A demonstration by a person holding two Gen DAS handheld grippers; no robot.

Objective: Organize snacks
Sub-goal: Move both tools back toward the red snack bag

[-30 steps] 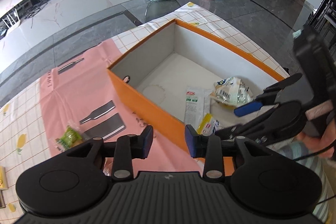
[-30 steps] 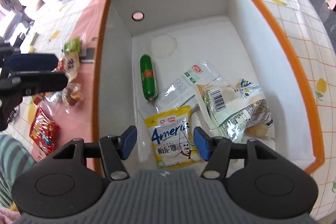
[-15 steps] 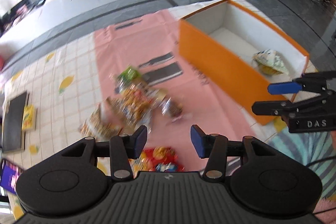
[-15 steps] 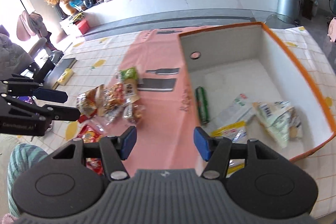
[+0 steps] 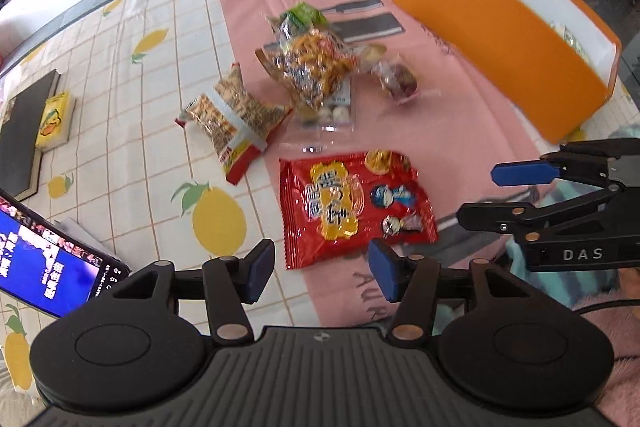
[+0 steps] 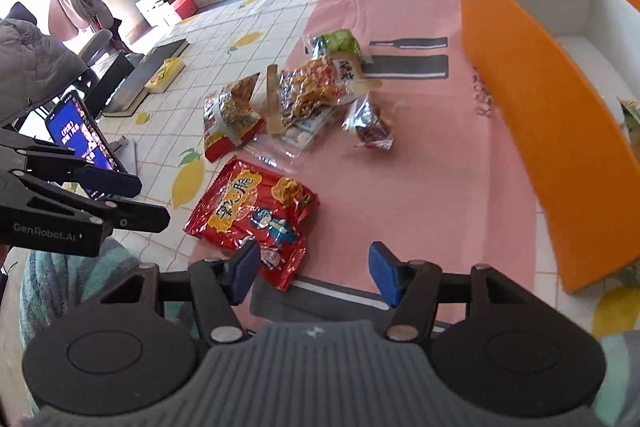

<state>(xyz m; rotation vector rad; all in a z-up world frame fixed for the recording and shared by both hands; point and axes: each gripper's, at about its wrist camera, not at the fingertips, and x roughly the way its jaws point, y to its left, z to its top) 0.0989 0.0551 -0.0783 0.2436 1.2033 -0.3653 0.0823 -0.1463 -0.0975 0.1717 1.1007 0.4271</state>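
Both empty and spread wide: left gripper (image 5: 320, 269) and right gripper (image 6: 310, 271), blue pads apart, grasping nothing, hovering over the near edge of the pink mat (image 5: 440, 115). Closest in, flat on the mat's border, a shiny red foil snack bag with cartoon figures (image 5: 354, 205), untouched and the likeliest next pick. Just beyond, a loose heap waiting: a speckled red-and-brown nut bag (image 5: 232, 115), a clear crinkly packet of orange crackers (image 5: 312, 65), a green-topped packet (image 5: 302, 13) behind it, a small clear wrapper with a dark red sweet (image 6: 370, 127) off to the right. All outside, well apart from the tall orange cardboard box with white inside (image 5: 500, 39). Inside, only a sliver of a pale wrapper (image 5: 570, 37) peeking over the wall, so some sorting looks done. Five or so packets left on the table; probably around halfway, contents mostly hidden. Off left, a phone with a lit blue screen (image 5: 48, 267), not part of the job.
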